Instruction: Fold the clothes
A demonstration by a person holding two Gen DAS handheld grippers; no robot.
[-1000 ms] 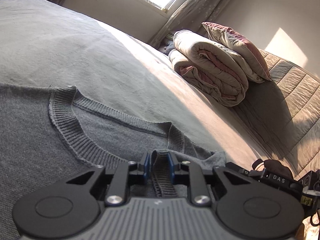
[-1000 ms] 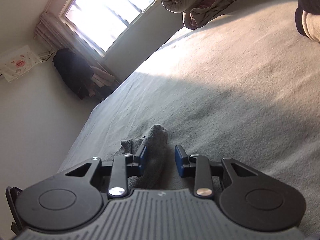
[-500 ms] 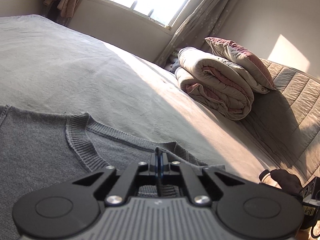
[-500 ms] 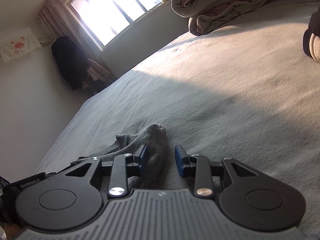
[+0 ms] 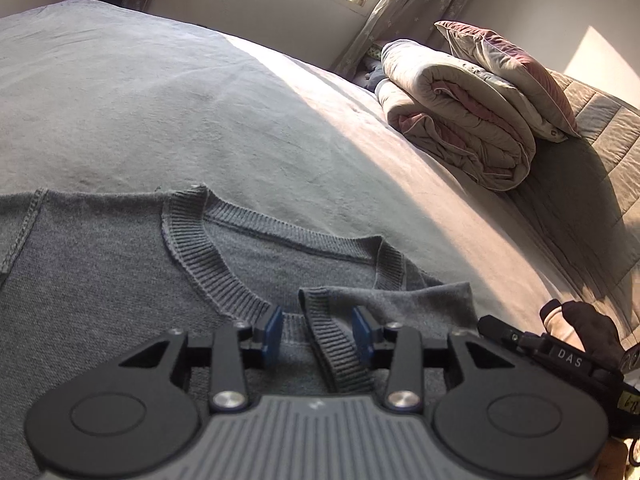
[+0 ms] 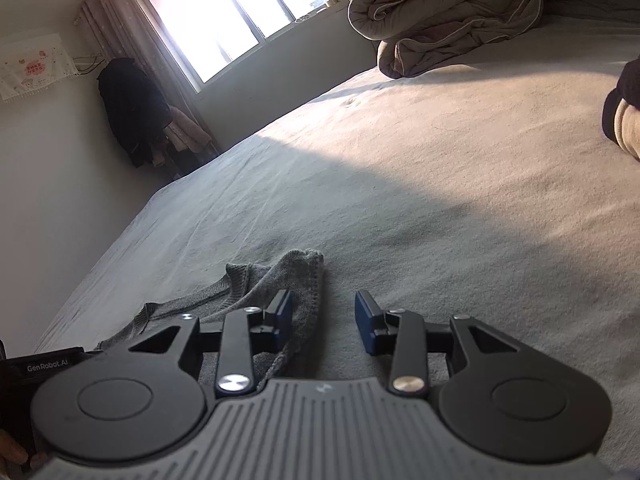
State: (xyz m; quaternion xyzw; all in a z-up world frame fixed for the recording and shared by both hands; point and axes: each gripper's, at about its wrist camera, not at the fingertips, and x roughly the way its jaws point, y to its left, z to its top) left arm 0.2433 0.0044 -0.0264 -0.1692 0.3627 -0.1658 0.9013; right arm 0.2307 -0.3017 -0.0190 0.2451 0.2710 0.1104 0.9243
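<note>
A grey sweater [image 5: 120,280] lies flat on the bed [image 5: 200,120], its ribbed collar [image 5: 208,252] facing the window end. One sleeve has been brought across the chest: its ribbed cuff [image 5: 332,344] lies just below the collar, between the pads of the left claw [image 5: 318,330]. That claw is opening; its blue pads stand clear of the cuff on both sides, so the sleeve looks released rather than held. I judge the first sleeve fold as just laid down.

The right claw [image 6: 324,314] is opening too. A bunched fold of sweater [image 6: 304,280], probably the shoulder edge beside the collar, runs up past its left pad, perhaps brushing it; the other pad stands well off, over bare sheet. Nothing is clamped there.

What seems left: the other sleeve, then folding the body over itself. No finished stack of clothes shows anywhere near the sweater.

Much is out of sight. Both claw bodies cover the sweater's lower part, so hem and far sleeve cannot be checked. In the left view the sweater runs off the left edge. Whether the folded sleeve lies smooth under the claw I cannot tell. A rolled quilt [image 5: 460,112] sits well beyond the collar, and a person's hand [image 5: 576,332] shows at the right edge.
</note>
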